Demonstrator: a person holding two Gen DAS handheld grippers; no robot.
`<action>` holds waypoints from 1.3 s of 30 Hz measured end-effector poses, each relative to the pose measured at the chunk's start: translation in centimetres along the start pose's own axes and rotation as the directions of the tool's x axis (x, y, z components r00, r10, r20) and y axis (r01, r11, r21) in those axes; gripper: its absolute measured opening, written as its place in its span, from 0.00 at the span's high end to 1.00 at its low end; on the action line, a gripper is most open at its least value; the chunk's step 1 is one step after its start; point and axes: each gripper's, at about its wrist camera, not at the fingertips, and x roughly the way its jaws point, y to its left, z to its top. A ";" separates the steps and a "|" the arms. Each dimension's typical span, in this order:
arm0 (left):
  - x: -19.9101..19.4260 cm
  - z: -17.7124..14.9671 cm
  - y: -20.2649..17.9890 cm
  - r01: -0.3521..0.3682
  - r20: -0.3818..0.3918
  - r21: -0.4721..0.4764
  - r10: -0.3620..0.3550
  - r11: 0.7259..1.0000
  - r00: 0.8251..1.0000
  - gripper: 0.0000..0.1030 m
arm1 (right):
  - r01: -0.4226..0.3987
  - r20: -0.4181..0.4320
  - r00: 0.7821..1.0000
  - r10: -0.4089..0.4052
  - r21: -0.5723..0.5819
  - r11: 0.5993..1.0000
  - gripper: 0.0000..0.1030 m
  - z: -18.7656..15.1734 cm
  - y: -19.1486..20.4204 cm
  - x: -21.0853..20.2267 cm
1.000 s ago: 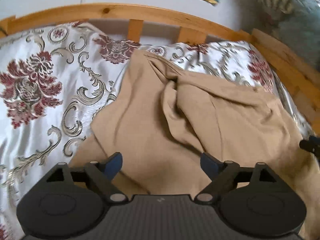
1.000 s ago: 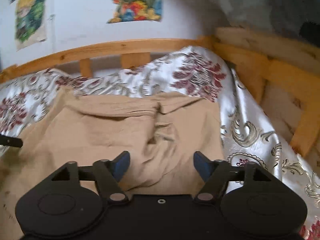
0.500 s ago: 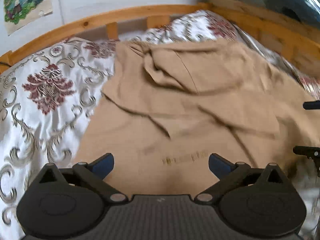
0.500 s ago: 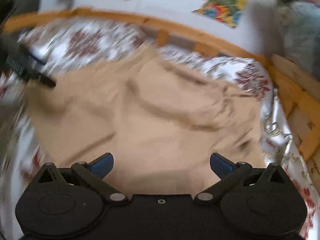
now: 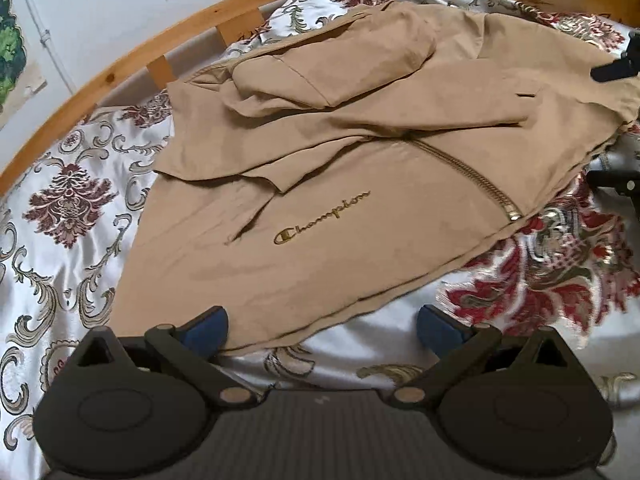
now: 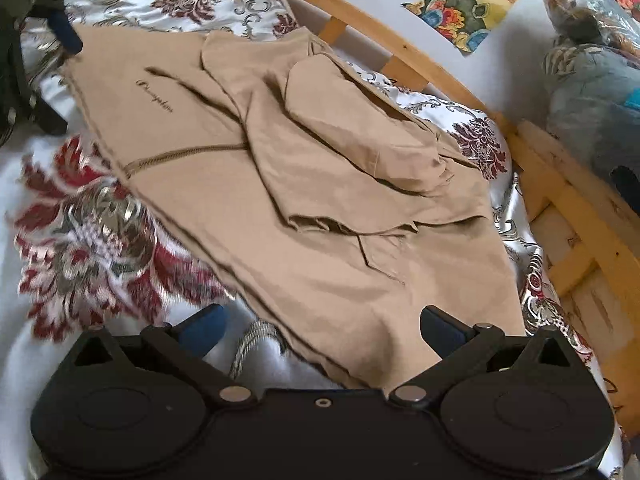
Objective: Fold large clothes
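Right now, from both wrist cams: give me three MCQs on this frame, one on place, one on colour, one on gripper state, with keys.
1. Where does the jacket lie?
A. On the floral bedspread inside the wooden bed frame
B. On a hanger on the wall
C. In a laundry basket

2. What colour is the jacket?
A. Navy
B. Tan
C. White

3. How do the left gripper and right gripper stand?
A. Both shut on the hem
B. Left shut, right open
C. Both open, holding nothing

Key:
1 A: patterned fabric shows around the jacket on every side, with the wooden rail behind.
2 B: the cloth is tan throughout, with a darker Champion logo and zipper.
3 C: in each wrist view the blue-padded fingers stand wide apart at the near hem, with no cloth pinched between them.
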 end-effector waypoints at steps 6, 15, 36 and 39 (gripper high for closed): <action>0.6 0.1 1.3 -0.070 0.001 -0.040 0.071 0.997 0.998 0.00 | 0.034 0.071 0.997 -0.033 -0.006 0.999 0.12 1.2 0.1 0.3; 1.0 0.1 3.9 -0.132 -0.024 -0.090 0.130 0.987 0.991 0.15 | -0.060 0.146 0.988 0.040 0.134 0.989 0.82 4.0 -1.8 -1.8; -1.5 1.0 9.9 -0.115 0.047 -0.356 0.140 0.927 0.989 0.96 | 0.116 -0.007 0.993 -0.116 0.199 0.973 0.95 -1.1 -5.5 -2.7; -4.9 1.5 10.5 -0.080 0.118 -0.360 0.130 0.930 0.984 0.97 | 0.142 0.053 0.986 -0.158 0.227 0.964 0.96 0.5 -6.2 -5.3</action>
